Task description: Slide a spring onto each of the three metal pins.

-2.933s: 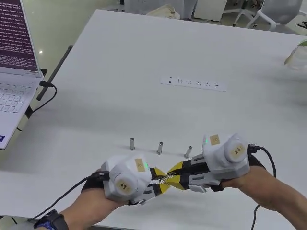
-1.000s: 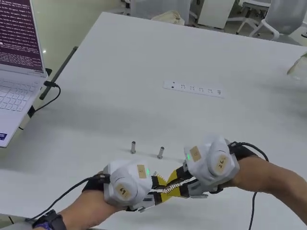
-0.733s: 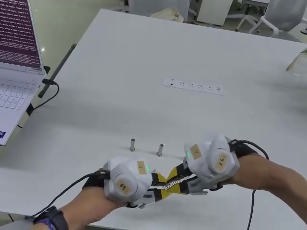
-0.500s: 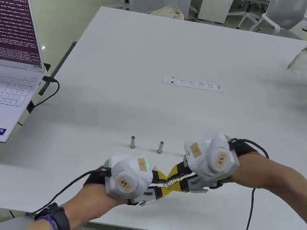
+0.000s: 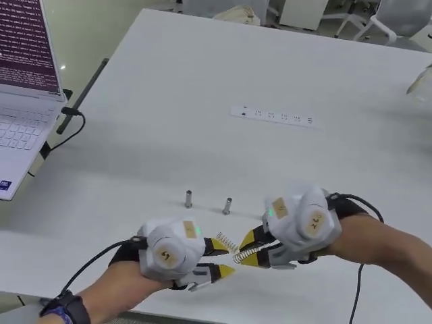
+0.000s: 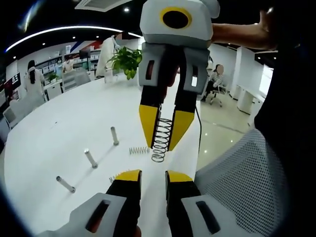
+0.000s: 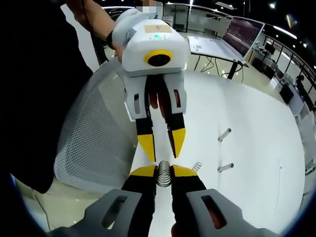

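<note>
Spring (image 7: 163, 175) is pinched between the jaws of the right gripper (image 7: 163, 171), its free end poking out past the tips, above the table (image 5: 202, 101). Left gripper (image 6: 148, 177) faces it tip to tip, just apart, jaws parted by a narrow gap with nothing in it. Loose spring (image 6: 139, 150) lies flat on the table below the two grippers. Beside it three bare pins stand in a row: first pin (image 6: 114, 135) nearest that spring, then second pin (image 6: 90, 158) and third pin (image 6: 65, 184). Laptop (image 5: 23, 88) sits open at the table's left edge; power strip (image 5: 277, 116) lies farther back.
</note>
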{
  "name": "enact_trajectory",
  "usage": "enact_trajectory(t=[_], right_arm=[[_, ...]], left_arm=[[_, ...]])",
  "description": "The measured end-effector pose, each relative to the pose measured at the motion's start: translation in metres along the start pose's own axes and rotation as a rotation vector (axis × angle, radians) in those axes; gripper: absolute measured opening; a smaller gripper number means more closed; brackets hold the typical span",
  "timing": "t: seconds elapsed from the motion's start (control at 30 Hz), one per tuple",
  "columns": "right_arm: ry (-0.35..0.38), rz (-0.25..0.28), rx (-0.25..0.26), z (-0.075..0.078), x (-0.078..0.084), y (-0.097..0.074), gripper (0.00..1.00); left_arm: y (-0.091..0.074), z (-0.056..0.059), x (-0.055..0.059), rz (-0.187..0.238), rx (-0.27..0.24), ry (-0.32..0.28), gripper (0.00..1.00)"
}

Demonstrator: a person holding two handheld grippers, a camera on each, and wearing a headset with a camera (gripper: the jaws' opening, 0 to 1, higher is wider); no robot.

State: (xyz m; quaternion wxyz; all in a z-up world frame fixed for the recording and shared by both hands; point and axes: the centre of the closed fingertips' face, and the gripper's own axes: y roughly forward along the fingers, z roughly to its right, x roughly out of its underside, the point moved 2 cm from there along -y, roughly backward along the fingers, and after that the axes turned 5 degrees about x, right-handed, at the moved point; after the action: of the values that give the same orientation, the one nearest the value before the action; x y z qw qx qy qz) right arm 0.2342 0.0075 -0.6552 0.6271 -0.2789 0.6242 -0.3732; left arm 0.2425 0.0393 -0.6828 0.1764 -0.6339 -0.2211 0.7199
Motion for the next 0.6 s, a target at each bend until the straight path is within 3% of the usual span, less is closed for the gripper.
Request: enact_trajectory(t=[0.33,0.6], right_arm=[[0.024,-0.014,0.011,0.003,0.011,-0.002,0.08],[0.035,-0.015,0.021,0.008,0.014,-0.005,0.08]], left_arm=[[-0.020,-0.016,0.011,0.024,-0.086,-0.082,0.16],[-0.036,-0.030,0.015,0.039,-0.143,-0.115,0.18]])
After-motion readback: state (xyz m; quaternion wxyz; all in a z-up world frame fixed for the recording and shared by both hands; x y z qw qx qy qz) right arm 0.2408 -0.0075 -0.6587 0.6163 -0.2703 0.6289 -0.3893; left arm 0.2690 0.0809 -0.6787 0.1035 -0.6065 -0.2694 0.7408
